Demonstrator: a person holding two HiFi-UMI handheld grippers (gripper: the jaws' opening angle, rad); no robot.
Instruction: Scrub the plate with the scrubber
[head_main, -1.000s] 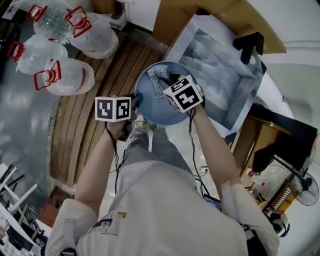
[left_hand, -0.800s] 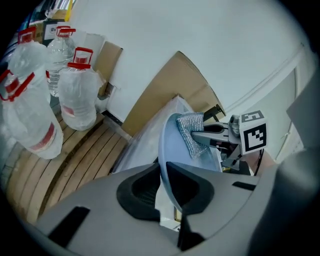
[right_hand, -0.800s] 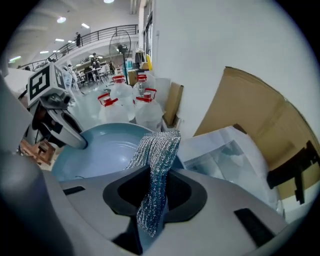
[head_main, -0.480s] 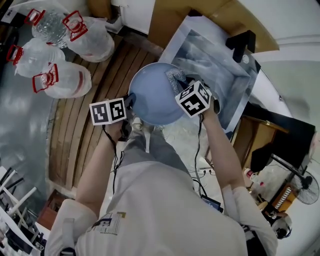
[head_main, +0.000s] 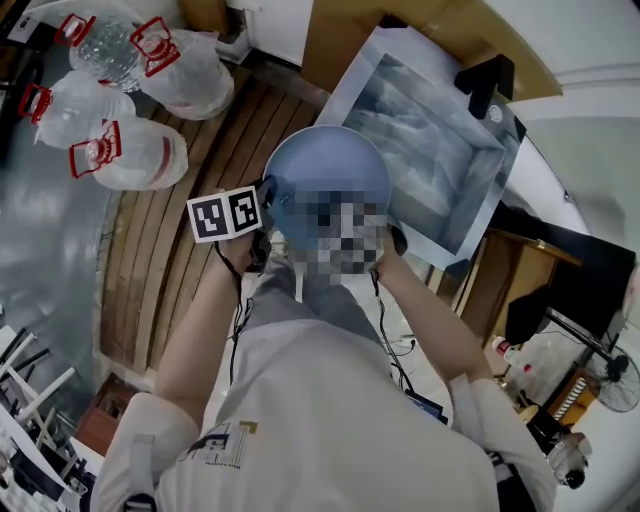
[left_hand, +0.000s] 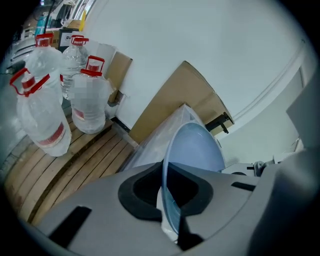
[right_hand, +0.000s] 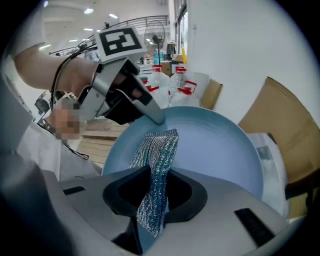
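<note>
A pale blue plate (head_main: 320, 170) is held up in the air, tilted. My left gripper (head_main: 266, 203) grips its left rim; the jaws are closing with the rim between them, and the left gripper view shows the plate (left_hand: 196, 150) edge-on in the left gripper (left_hand: 168, 192). My right gripper (right_hand: 155, 192) is shut on a silvery mesh scrubber (right_hand: 159, 160), whose free end lies against the plate's face (right_hand: 220, 145). The left gripper (right_hand: 150, 112) shows there on the rim. In the head view the right gripper is hidden behind the plate and a blurred patch.
Large water bottles (head_main: 125, 150) with red handles lie on a wooden slatted pallet (head_main: 170, 270) at the left. A plastic-lined steel sink (head_main: 440, 140) sits behind the plate, with cardboard (head_main: 350, 35) at the wall.
The plate has tipped up toward the head camera. The right gripper with the scrubber slid from over the plate's middle to its right side and is now out of the head view.
</note>
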